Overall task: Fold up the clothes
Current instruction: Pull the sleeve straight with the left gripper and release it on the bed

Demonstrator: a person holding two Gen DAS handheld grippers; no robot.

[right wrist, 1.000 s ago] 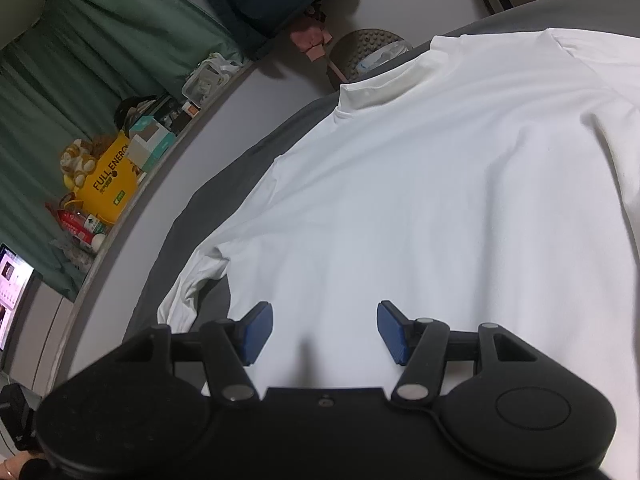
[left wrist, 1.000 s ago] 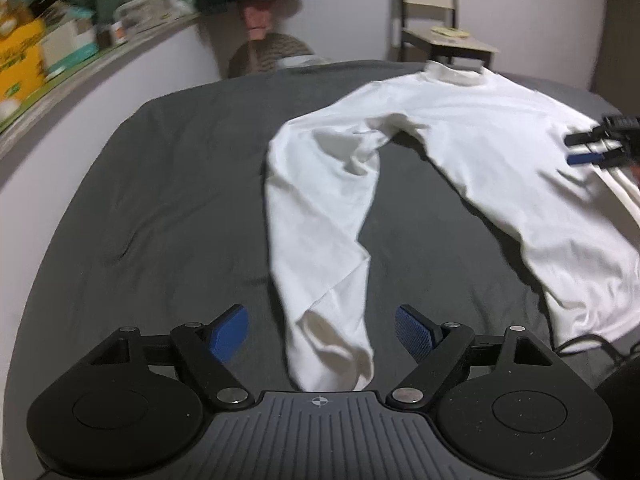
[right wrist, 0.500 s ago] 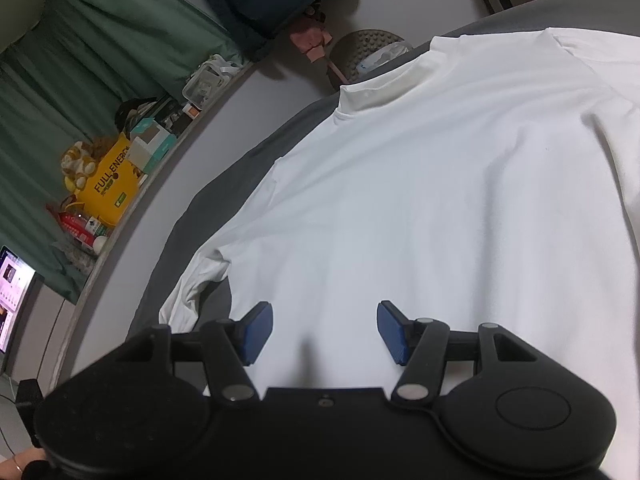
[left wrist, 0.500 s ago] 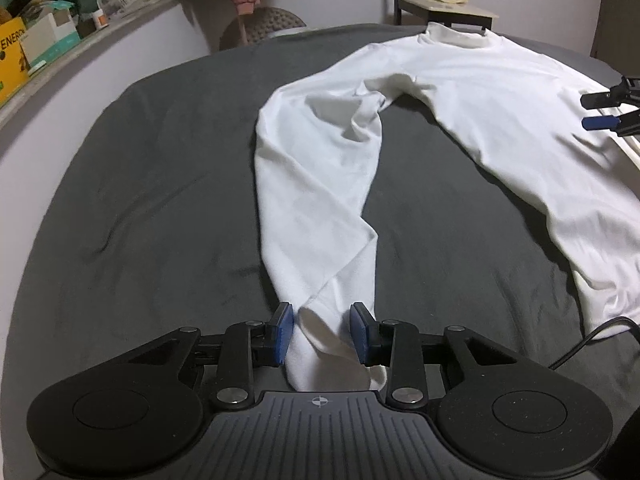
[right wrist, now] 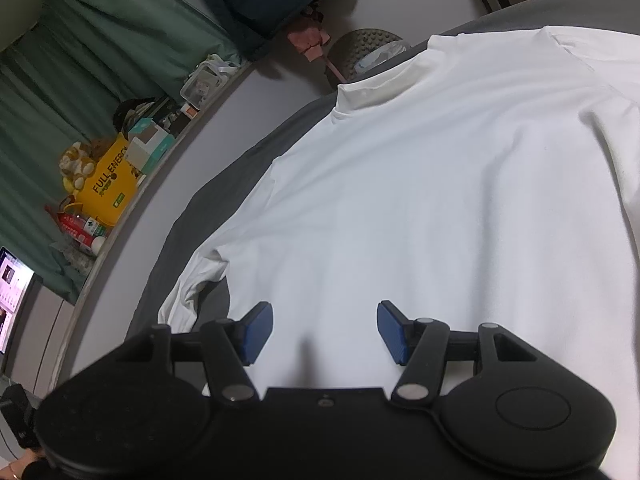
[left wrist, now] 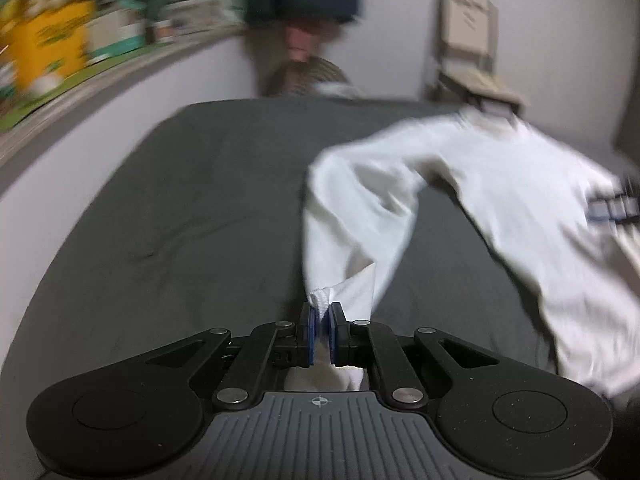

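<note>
A white long-sleeved shirt (right wrist: 440,200) lies spread on a dark grey bed (left wrist: 180,220), collar toward the far wall. My left gripper (left wrist: 321,322) is shut on the cuff (left wrist: 322,300) of the shirt's long sleeve (left wrist: 352,216) and holds it raised above the bed. The left wrist view is blurred by motion. My right gripper (right wrist: 325,330) hovers open over the shirt's body, blue pads (right wrist: 258,330) wide apart with nothing between them. It also shows as a blur at the right edge of the left wrist view, right gripper (left wrist: 614,204).
A curved ledge (right wrist: 132,200) along the bed's left side holds a yellow bag (right wrist: 108,188), boxes and bottles before a green curtain (right wrist: 80,60). A chair (left wrist: 468,68) and a round stool (right wrist: 364,54) stand past the bed's far end. A screen (right wrist: 10,292) glows at left.
My left gripper closed on the sleeve cuff and has lifted it off the bed, pulling the sleeve up. The right gripper has stayed still and open.
</note>
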